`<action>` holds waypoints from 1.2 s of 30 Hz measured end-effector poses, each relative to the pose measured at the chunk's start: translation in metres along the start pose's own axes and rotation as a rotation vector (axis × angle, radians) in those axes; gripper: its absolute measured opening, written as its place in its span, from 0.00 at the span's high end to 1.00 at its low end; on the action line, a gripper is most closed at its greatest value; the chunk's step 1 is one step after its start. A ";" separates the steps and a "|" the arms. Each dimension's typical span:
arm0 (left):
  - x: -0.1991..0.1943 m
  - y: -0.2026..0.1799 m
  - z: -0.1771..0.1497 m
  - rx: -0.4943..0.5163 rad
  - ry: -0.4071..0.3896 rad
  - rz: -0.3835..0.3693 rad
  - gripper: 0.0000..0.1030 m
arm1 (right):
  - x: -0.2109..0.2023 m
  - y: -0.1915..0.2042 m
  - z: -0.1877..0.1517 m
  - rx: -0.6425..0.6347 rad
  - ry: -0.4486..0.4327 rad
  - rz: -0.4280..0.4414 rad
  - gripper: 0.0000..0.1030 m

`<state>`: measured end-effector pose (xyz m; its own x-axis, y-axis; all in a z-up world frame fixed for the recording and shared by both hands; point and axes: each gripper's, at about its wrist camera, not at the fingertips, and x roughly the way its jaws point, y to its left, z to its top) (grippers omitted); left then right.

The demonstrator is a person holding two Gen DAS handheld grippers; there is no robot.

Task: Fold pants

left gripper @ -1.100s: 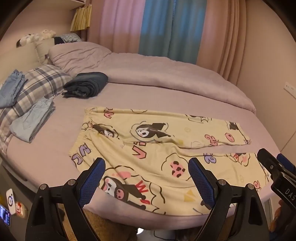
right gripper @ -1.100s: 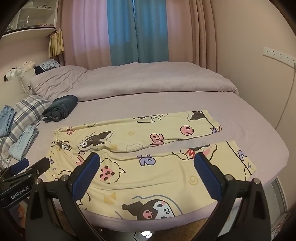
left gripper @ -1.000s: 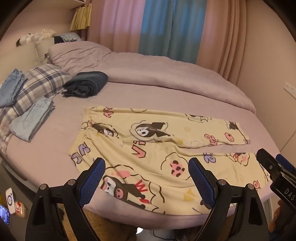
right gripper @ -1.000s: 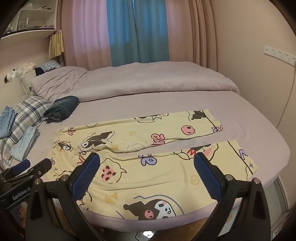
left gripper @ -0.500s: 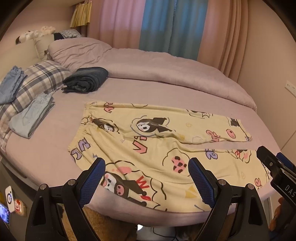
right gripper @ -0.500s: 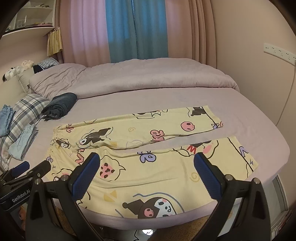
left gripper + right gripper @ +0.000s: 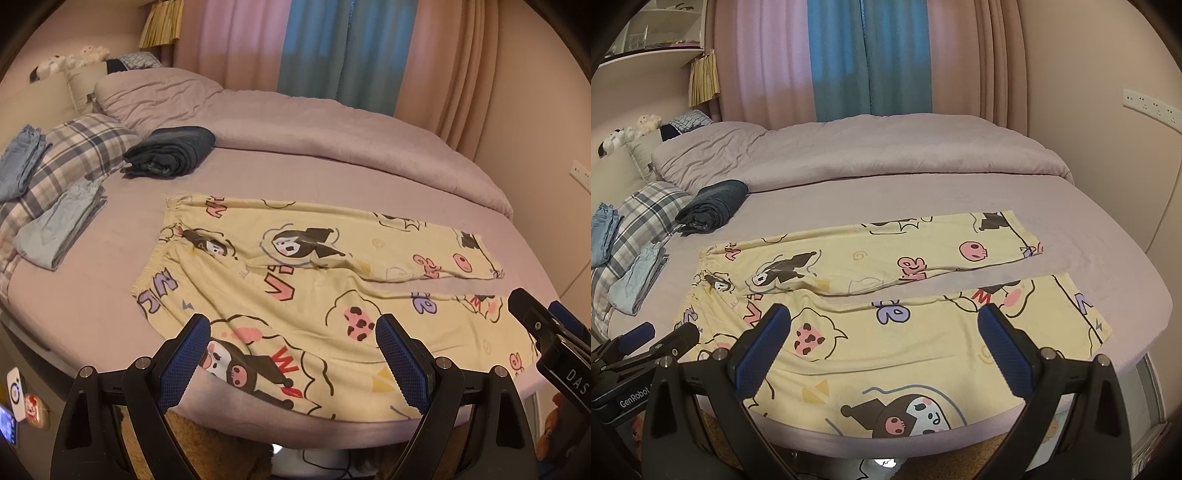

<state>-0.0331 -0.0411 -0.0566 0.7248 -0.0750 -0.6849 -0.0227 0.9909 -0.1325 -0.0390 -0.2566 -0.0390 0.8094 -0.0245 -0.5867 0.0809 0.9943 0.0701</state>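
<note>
The pants (image 7: 303,291) lie flat across the near half of the bed (image 7: 317,184), filling the middle of both frames: yellow, with cartoon prints, waistband to the left, both legs running off to the right with a thin strip of sheet showing between them. The near leg reaches the bed's front edge.

My left gripper (image 7: 293,354) hangs at the bottom of its frame over that near edge, its blue pads wide apart and holding nothing. My right gripper (image 7: 884,345) sits the same way in its own view, pads spread, nothing between them, above the lower leg. Whether either touches the cloth I cannot tell.

Further out, a dark folded bundle (image 7: 171,151) rests on the sheet at upper left of the pants. Left of it is a plaid pillow (image 7: 70,155), with folded jeans (image 7: 61,225) on its near end and another pair (image 7: 20,166) at the frame's left edge. A rumpled duvet (image 7: 332,125) runs along the far side, and curtains (image 7: 314,48) hang behind it.
</note>
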 end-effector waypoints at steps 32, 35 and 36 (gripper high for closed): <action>-0.001 0.000 0.000 -0.005 0.007 -0.009 0.11 | 0.000 -0.009 0.000 0.018 0.017 -0.026 0.02; 0.000 0.000 0.000 -0.006 0.011 -0.008 0.11 | 0.002 -0.011 0.000 0.025 0.020 -0.025 0.02; 0.000 0.000 0.000 -0.006 0.011 -0.009 0.11 | 0.002 -0.011 0.000 0.025 0.022 -0.025 0.02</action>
<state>-0.0328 -0.0409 -0.0565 0.7175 -0.0847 -0.6914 -0.0209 0.9895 -0.1430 -0.0384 -0.2673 -0.0414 0.7939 -0.0469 -0.6062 0.1158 0.9904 0.0749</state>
